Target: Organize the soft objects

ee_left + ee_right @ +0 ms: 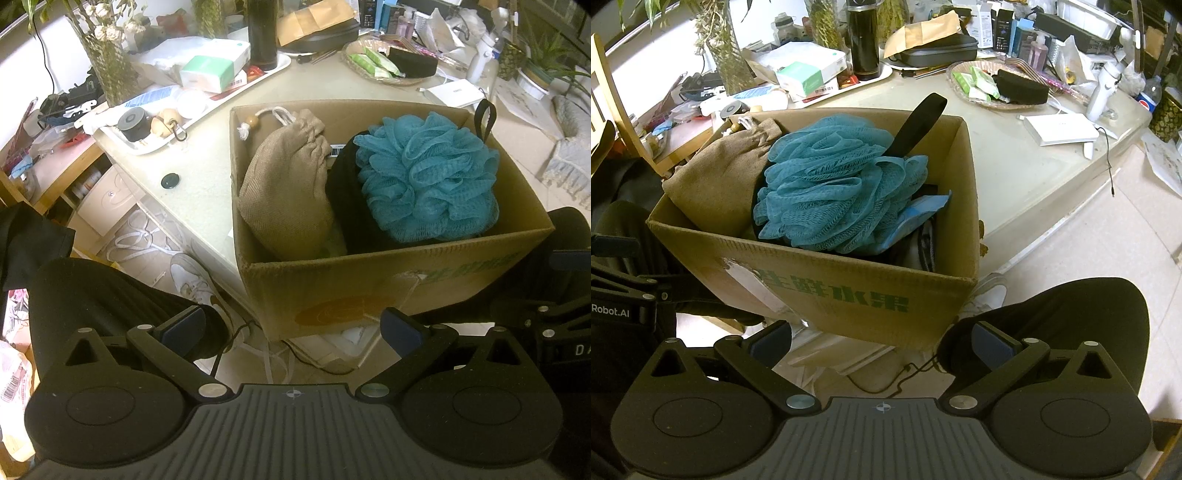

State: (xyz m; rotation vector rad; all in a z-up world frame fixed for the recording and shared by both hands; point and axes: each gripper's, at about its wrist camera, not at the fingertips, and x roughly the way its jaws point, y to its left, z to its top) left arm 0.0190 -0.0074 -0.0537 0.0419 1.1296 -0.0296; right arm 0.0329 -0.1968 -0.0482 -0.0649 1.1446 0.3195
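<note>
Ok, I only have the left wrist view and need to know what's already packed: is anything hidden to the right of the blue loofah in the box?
Observer: Yes. A light blue packet sits between the loofah and the right wall of the cardboard box.
Operator: Anything under it?
Observer: Some grey-and-white striped fabric lies lower in that corner.
Operator: And the right gripper?
Observer: The right gripper is short of the box's near wall, fingers wide apart, nothing between them.
</note>
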